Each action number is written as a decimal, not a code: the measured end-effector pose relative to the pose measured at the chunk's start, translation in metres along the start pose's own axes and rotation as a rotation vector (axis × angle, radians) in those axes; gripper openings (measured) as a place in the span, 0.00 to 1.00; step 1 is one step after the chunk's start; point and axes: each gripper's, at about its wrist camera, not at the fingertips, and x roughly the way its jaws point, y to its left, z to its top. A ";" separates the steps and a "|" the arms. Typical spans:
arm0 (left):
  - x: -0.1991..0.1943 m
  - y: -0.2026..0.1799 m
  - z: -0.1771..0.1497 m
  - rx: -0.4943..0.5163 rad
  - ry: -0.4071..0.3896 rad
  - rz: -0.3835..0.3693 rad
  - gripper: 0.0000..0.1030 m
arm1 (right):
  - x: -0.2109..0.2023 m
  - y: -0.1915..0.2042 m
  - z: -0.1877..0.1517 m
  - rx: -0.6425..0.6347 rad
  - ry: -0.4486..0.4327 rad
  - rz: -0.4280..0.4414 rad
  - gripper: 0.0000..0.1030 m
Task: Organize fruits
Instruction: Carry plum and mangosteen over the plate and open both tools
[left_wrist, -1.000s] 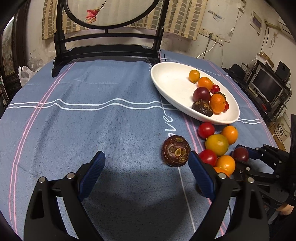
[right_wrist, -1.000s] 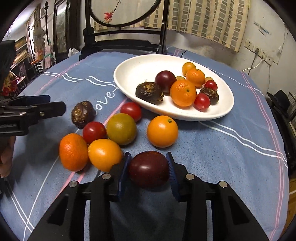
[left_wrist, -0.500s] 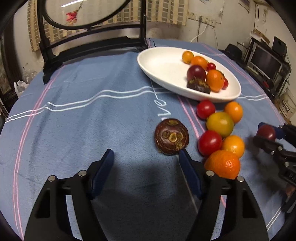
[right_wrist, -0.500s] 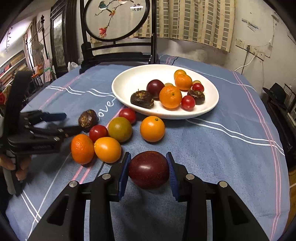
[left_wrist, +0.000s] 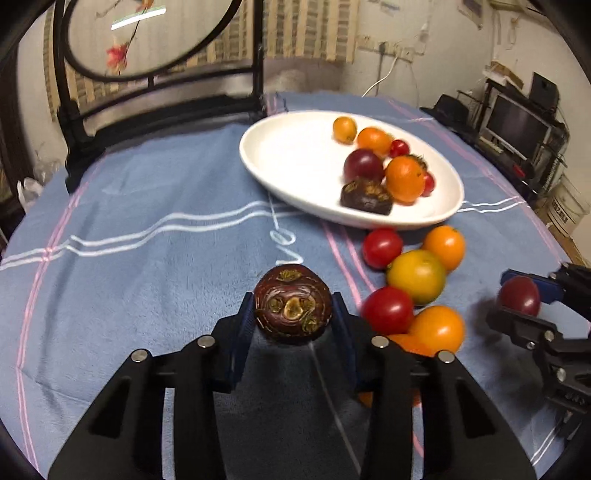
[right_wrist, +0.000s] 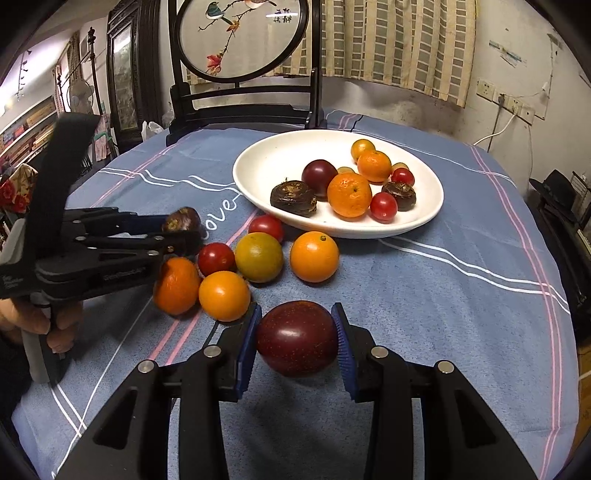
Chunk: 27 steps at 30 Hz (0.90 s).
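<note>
Left view: the left gripper (left_wrist: 293, 317) was wide open a second ago; its jaws have just been closing and now squeeze the brown fruit (left_wrist: 292, 304) on the cloth (left_wrist: 147, 258).

Right view: the right gripper (right_wrist: 297, 338) still grips the plum (right_wrist: 297, 336), near the plate (right_wrist: 266, 166).

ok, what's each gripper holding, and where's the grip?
Left gripper: jaws just closed on the water chestnut, pads on its sides. Right gripper: passion fruit, gripped across its sides.
</note>
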 end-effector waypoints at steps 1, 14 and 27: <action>-0.005 0.000 0.001 -0.004 -0.006 -0.008 0.39 | -0.001 0.000 0.000 0.001 -0.004 0.000 0.38; -0.042 0.004 0.052 -0.054 -0.076 -0.074 0.39 | -0.029 -0.014 0.041 0.060 -0.136 -0.035 0.38; 0.035 -0.008 0.118 -0.095 -0.025 -0.049 0.39 | 0.043 -0.053 0.074 0.175 -0.085 -0.061 0.38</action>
